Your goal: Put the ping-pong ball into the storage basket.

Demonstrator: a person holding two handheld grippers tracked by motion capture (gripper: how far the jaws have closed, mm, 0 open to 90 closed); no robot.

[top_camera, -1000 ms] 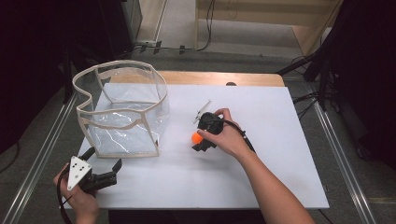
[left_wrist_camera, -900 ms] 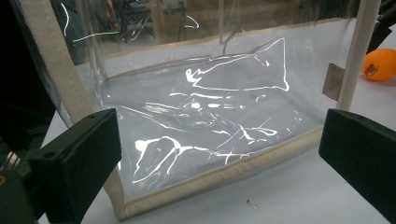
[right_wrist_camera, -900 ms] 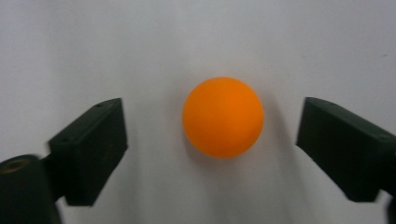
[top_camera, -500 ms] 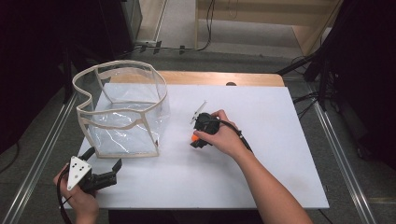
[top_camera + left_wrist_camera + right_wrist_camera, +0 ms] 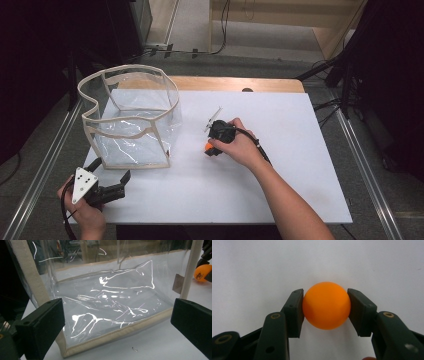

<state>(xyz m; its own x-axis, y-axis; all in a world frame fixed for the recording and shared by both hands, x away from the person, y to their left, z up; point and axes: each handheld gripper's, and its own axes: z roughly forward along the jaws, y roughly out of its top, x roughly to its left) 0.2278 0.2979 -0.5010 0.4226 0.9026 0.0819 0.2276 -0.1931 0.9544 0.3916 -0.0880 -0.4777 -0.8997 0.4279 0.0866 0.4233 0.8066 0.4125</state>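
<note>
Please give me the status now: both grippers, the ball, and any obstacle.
Right gripper just closed, fingers pressing orange ball on white table. Left gripper open, facing clear bag. Nothing between ball and bag.

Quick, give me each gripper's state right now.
Left gripper: open, holding nothing, facing the clear bag.
Right gripper: jaws have just been closing, now shut on the orange ball.
</note>
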